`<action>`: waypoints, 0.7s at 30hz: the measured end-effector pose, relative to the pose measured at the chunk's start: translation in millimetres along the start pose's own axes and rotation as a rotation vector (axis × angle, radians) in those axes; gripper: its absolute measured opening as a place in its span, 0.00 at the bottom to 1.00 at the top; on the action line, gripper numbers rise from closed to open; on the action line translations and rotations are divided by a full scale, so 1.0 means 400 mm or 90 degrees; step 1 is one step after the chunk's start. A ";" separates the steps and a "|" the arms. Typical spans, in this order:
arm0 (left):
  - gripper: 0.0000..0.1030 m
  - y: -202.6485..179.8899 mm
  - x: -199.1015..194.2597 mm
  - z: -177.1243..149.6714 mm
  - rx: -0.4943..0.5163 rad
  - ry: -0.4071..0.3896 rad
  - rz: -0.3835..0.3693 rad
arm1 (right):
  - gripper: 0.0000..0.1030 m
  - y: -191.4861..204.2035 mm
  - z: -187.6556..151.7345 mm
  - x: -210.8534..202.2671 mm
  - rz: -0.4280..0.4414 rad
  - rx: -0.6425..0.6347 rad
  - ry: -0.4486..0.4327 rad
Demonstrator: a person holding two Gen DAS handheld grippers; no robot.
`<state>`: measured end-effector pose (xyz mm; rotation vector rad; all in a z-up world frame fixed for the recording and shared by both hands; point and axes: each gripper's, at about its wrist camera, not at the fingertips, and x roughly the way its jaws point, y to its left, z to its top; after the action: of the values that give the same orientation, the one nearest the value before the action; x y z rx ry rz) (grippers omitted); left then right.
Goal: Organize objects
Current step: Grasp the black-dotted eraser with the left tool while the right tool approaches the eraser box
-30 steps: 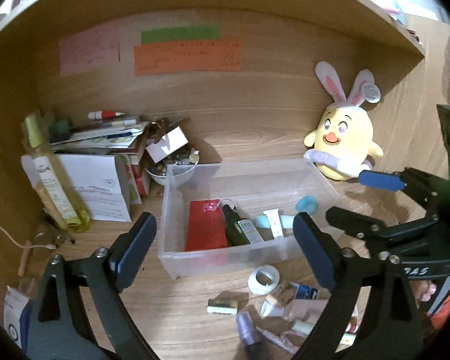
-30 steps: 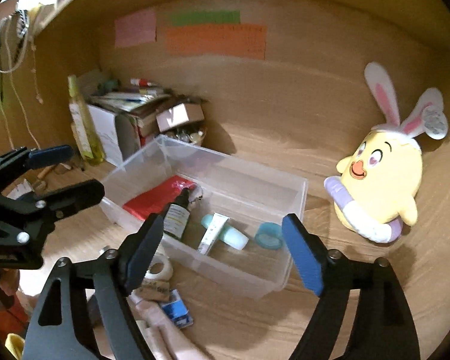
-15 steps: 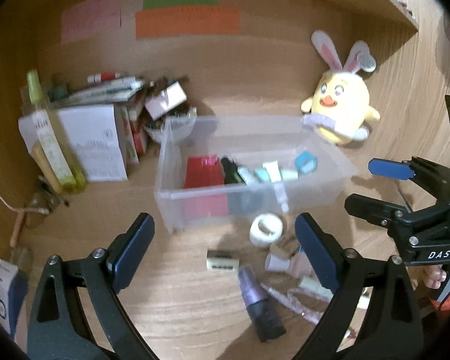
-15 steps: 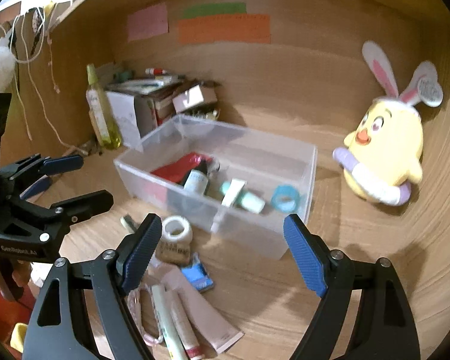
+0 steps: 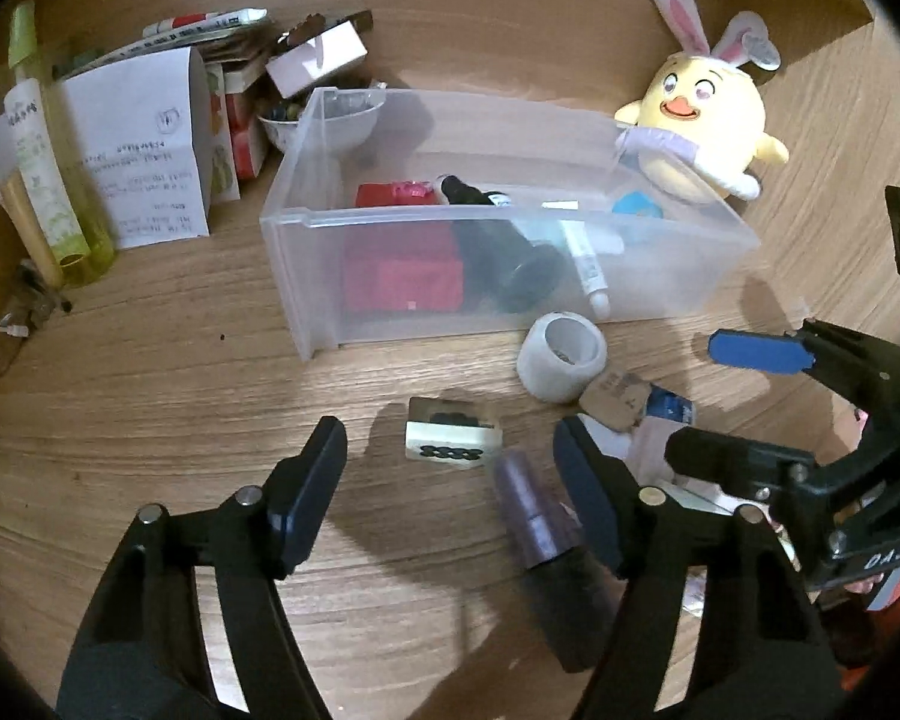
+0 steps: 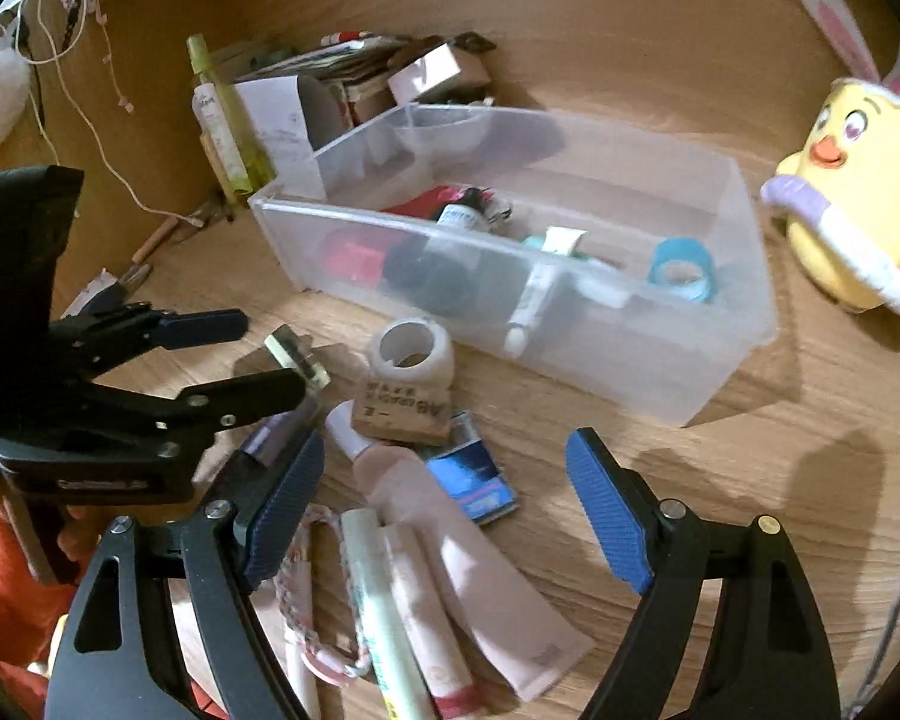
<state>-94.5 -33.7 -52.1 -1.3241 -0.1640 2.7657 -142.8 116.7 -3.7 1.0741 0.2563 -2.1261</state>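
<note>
Both pairs of fingers parted and empty: left gripper [image 5: 450, 474] closing, pads apart over a small cream block with black dots [image 5: 453, 435] and the near end of a purple tube [image 5: 537, 516], neither pressed; right gripper [image 6: 444, 516] also narrowing, blue pads wide of a heap of loose things, nothing clamped. Between the right pads, a pink tube [image 6: 480, 582], a pale green stick [image 6: 378, 606], a slim pink-and-red tube [image 6: 426, 624] and a blue packet [image 6: 474, 480], all flat on the wooden desk [image 5: 150, 396]. Just beyond, a brown card tag [image 6: 402, 411] touching a white tape roll [image 6: 411, 351], close beside the near wall of a clear plastic bin [image 5: 678, 276]. Inside the bin, a red pouch [image 5: 399, 276], a dark bottle [image 5: 510, 264], a white tube [image 5: 588, 270] and a light blue tape roll [image 6: 681, 267]. Right of the bin, apart from it, a yellow chick plush with rabbit ears [image 5: 705, 120]. Left of the bin, a tall green bottle [image 5: 48, 180], a white leaflet box [image 5: 144, 150] and a small bowl [image 5: 282, 120]. A braided cord [image 6: 312, 600] by the left pad of the right gripper.
</note>
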 end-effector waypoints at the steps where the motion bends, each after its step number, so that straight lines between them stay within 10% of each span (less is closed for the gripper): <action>1: 0.67 0.001 0.003 0.002 0.001 0.001 0.000 | 0.73 0.002 0.001 0.006 0.005 0.001 0.004; 11: 0.34 0.008 0.040 0.013 0.001 0.027 -0.024 | 0.50 0.011 0.024 0.066 0.029 0.017 0.039; 21: 0.32 0.034 0.027 0.010 -0.036 0.006 -0.024 | 0.37 0.011 0.029 0.081 0.045 0.037 0.039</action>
<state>-104.6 -46.3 -59.8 -1.3330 -0.2648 2.7421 -159.5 91.4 -20.7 1.1667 0.1827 -2.0511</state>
